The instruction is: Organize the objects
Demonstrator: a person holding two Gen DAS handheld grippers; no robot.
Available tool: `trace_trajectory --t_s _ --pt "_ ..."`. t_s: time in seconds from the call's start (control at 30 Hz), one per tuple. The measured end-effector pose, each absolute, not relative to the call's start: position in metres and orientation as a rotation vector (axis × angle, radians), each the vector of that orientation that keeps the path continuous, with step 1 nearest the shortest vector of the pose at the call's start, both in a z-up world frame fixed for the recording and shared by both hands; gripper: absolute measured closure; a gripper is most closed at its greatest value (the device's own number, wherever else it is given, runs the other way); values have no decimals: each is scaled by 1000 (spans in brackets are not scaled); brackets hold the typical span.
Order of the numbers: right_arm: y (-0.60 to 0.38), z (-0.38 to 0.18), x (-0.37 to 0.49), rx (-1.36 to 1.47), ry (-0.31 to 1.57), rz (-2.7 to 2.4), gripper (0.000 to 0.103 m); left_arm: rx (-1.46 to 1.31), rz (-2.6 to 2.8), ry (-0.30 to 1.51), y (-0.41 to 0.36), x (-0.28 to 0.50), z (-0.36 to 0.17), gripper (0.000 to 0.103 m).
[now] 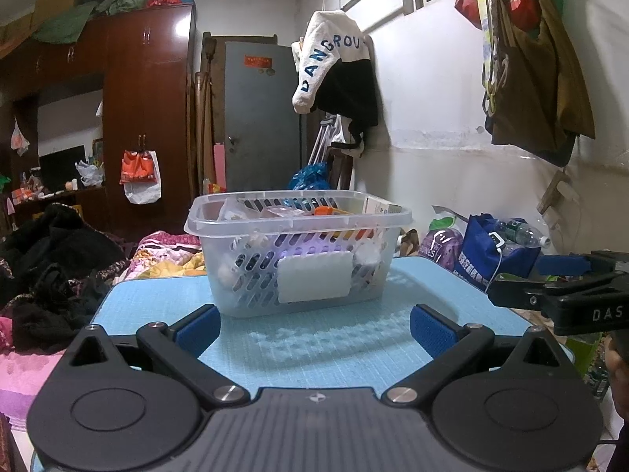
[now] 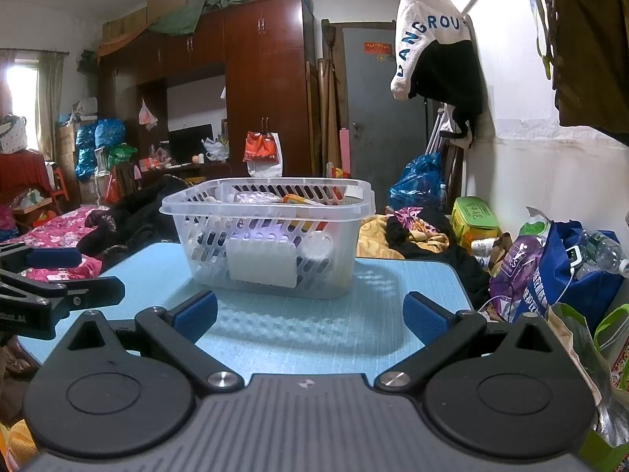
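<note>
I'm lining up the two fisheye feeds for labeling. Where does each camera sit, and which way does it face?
Left wrist: on the left gripper, open, facing the clear basket on the blue table; the right gripper shows at the right edge.
Right wrist: on the right gripper, open, facing the basket from further right; the left gripper shows at the left edge.
Shared: basket, table, white hanging jacket, grey door.

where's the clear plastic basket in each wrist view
Left wrist: the basket stands at centre on the blue table, ahead of the open left gripper.
Right wrist: the basket sits slightly left of centre, ahead of the open right gripper.
Shared landmark: the white hanging jacket lettered in blue, upper right.
</note>
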State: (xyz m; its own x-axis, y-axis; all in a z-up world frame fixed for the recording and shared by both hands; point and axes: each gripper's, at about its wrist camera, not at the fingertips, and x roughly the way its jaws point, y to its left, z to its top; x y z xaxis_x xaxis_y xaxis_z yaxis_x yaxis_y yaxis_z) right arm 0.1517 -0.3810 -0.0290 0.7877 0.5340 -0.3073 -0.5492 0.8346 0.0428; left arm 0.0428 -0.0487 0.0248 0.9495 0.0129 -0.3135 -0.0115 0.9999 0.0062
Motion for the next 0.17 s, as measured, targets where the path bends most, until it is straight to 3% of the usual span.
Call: trace_trajectory --t_s 0.17 --pt "-380 -30 153 -56 317 584 0 -3 16 312 -47 42 25 0"
